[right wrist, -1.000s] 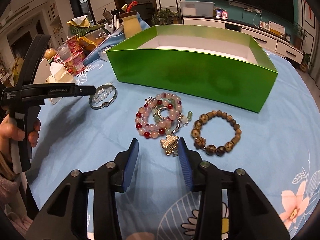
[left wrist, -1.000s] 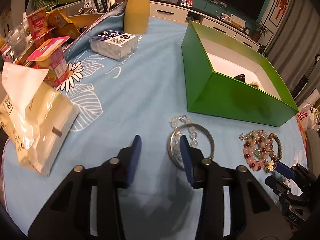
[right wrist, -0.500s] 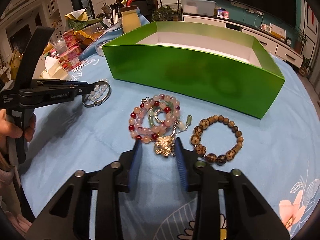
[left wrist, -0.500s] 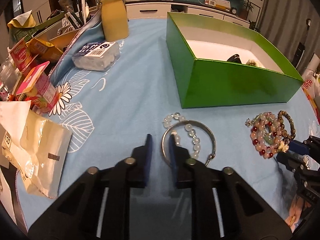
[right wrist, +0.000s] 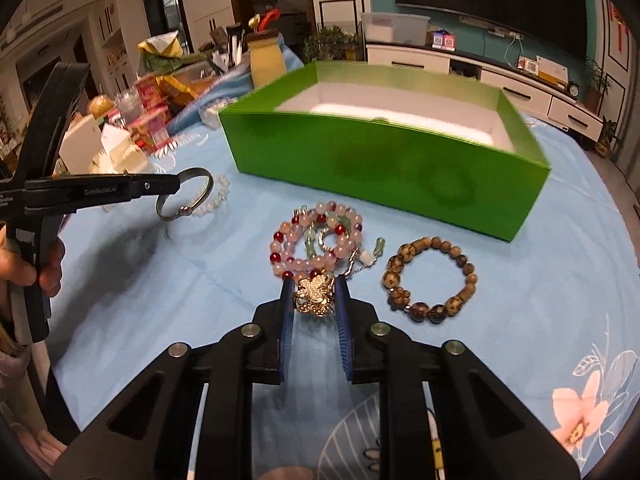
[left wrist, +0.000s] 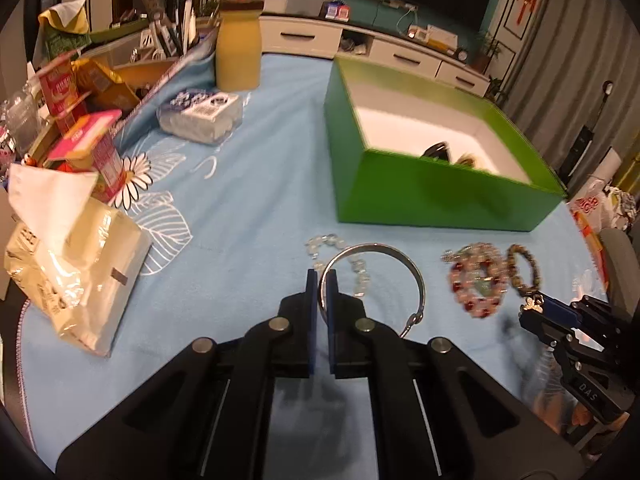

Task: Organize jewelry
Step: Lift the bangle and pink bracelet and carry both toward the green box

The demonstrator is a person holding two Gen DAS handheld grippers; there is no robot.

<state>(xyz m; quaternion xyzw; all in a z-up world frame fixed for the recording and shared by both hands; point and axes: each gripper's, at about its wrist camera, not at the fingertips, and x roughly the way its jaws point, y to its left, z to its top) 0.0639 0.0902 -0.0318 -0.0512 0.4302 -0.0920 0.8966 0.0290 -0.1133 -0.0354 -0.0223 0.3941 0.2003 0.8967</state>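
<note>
Both grippers are mid-pickup here. The left gripper (left wrist: 321, 280) has its jaws pinched on the silver bangle (left wrist: 374, 276), which looks lifted off the blue floral tablecloth (left wrist: 248, 216), leaving the clear bead bracelet (left wrist: 340, 256) lying there. The right gripper (right wrist: 314, 300) is clamped on the gold flower charm (right wrist: 315, 294) of the pink bead bracelet (right wrist: 316, 240), beside the brown bead bracelet (right wrist: 428, 276). Next move is probably carrying both over the green box (right wrist: 384, 160) near the table's far edge and letting go. Living room behind, snack clutter along the left edge.
</note>
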